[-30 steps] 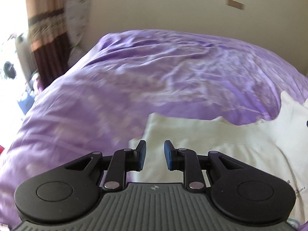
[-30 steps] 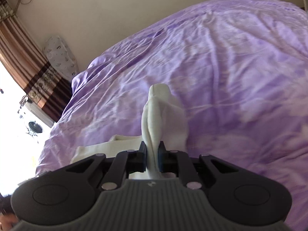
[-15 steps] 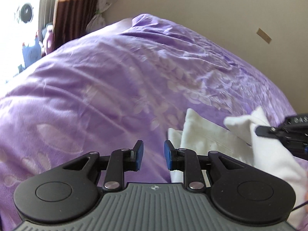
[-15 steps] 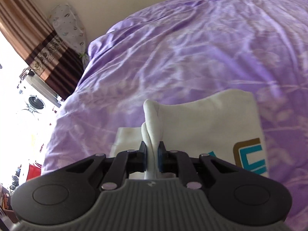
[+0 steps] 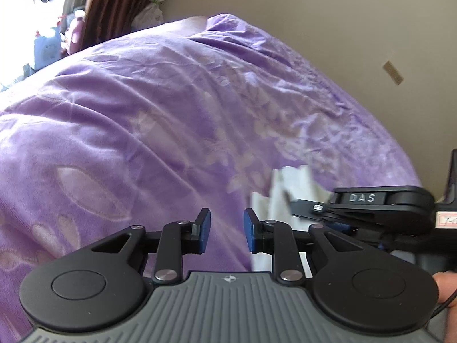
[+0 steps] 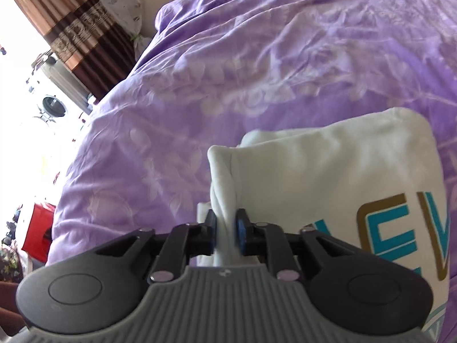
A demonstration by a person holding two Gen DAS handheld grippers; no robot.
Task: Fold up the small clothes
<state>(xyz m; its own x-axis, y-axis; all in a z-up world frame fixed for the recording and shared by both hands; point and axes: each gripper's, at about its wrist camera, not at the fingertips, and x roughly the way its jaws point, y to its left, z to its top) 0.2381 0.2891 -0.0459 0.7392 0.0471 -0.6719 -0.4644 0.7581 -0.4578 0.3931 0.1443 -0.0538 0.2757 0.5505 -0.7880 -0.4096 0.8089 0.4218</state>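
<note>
A white T-shirt [image 6: 337,171] with teal and brown letters lies folded on the purple bedspread [image 6: 257,57]. My right gripper [image 6: 225,228] is shut on a bunched fold of the shirt and holds it over the folded part. In the left wrist view a small part of the shirt [image 5: 288,185] shows past the right gripper's black body [image 5: 371,208], which reaches in from the right. My left gripper [image 5: 225,231] is open and empty above bare bedspread [image 5: 142,128], just left of the shirt.
A beige wall [image 5: 314,14] runs behind the bed. A brown striped curtain [image 6: 77,28] and a bright window stand at the far left. A red box [image 6: 37,228] sits beside the bed on the left.
My right gripper has carried the shirt's fold across, and the printed letters now show larger. My left gripper has swung left, off the shirt, and stayed open.
</note>
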